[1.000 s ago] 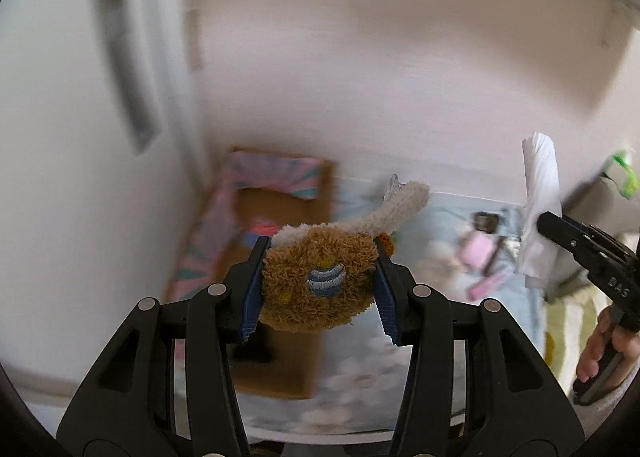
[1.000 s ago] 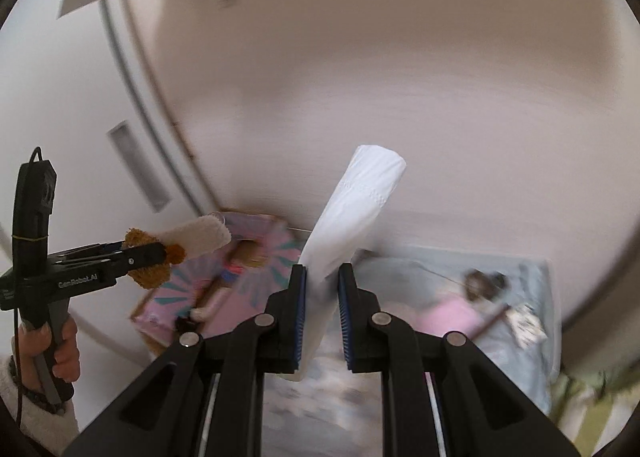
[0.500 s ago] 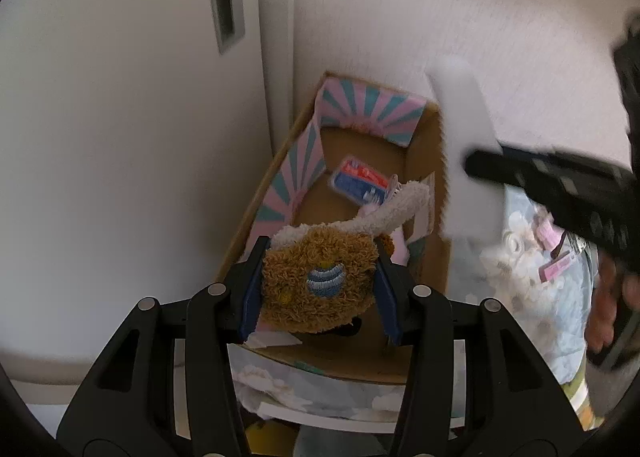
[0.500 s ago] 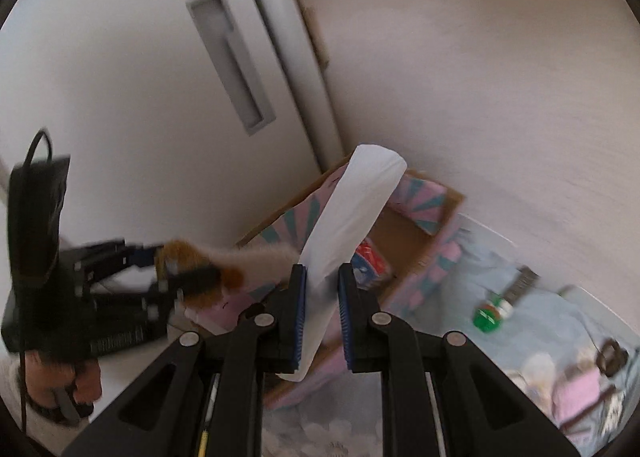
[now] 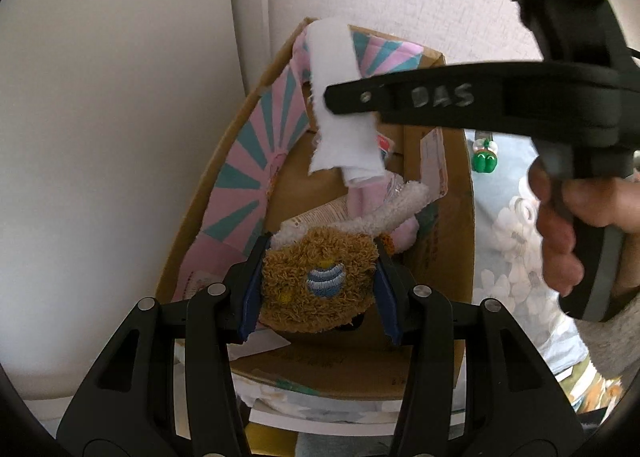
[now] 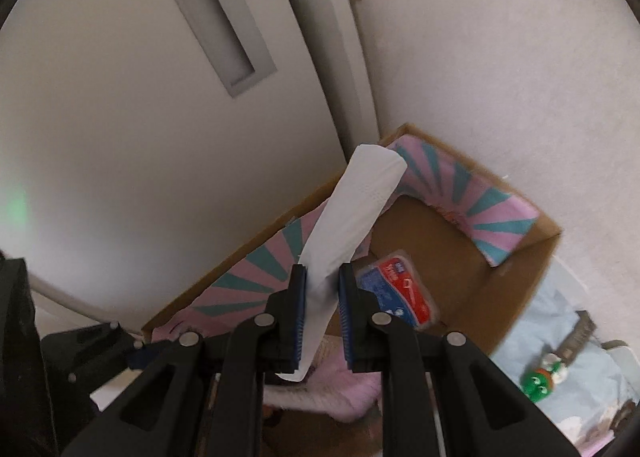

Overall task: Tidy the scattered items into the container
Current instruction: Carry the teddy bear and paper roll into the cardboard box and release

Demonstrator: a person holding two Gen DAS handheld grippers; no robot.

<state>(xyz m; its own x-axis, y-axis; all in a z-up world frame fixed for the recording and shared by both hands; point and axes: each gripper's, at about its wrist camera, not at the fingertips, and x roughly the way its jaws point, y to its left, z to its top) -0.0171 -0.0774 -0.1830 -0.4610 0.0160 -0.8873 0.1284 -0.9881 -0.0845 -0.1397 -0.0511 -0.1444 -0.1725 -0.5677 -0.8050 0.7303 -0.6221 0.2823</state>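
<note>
So the box [image 5: 436, 257] sits on the floor, tucked into the corner by the door [image 6: 120, 137] and wall, cardboard with pink and teal sunburst paper lining its inner sides. Both hands are parked right over it, which makes sense if the plan is to drop both loads in one go.

The left gripper [image 5: 318, 289] has its jaws clamped on a brown plush [image 5: 320, 281], the fuzzy body squeezed between the blue pads with a whitish limb poking up toward the box. It's held low over the near end, so letting go should land it inside. The right gripper [image 6: 322, 305] has its jaws pinched nearly together on a white tissue [image 6: 352, 213], which stands up past the fingertips and flops over the far side of the box.

Already in there: a red and blue packet [image 6: 396, 289] and something soft and pink [image 6: 340, 389].

A green toy [image 6: 538, 381] is out on the blue mat [image 6: 560, 337], so it's probably next.

Hard to read: the box bottom is mostly blocked by grippers and plush, I can't tell what the pink thing is, and the stuff at the mat's edge is blurry and cut off.
</note>
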